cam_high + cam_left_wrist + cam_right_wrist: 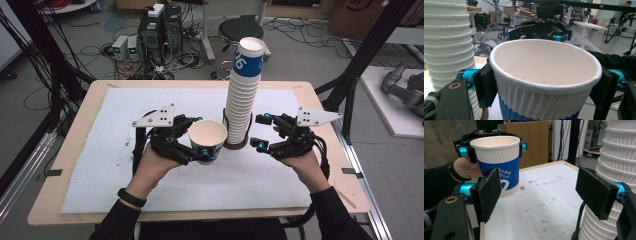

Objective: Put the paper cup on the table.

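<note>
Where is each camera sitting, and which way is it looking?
High view: sits above the person's side, looking forward and down on the table, the cup stack, both hands and forearms, the left gripper and the right gripper.
Left gripper view: rides the left gripper, looking along its jaws, which clamp the paper cup.
Right gripper view: rides the right gripper, looking past its open jaws across the table at the cup.
Shared: both gripper views show the cup and the stack.

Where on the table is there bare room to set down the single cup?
The white mat is bare left of the cup stack and along the near edge. The middle is crowded: left gripper holding the paper cup, and the open right gripper.
</note>
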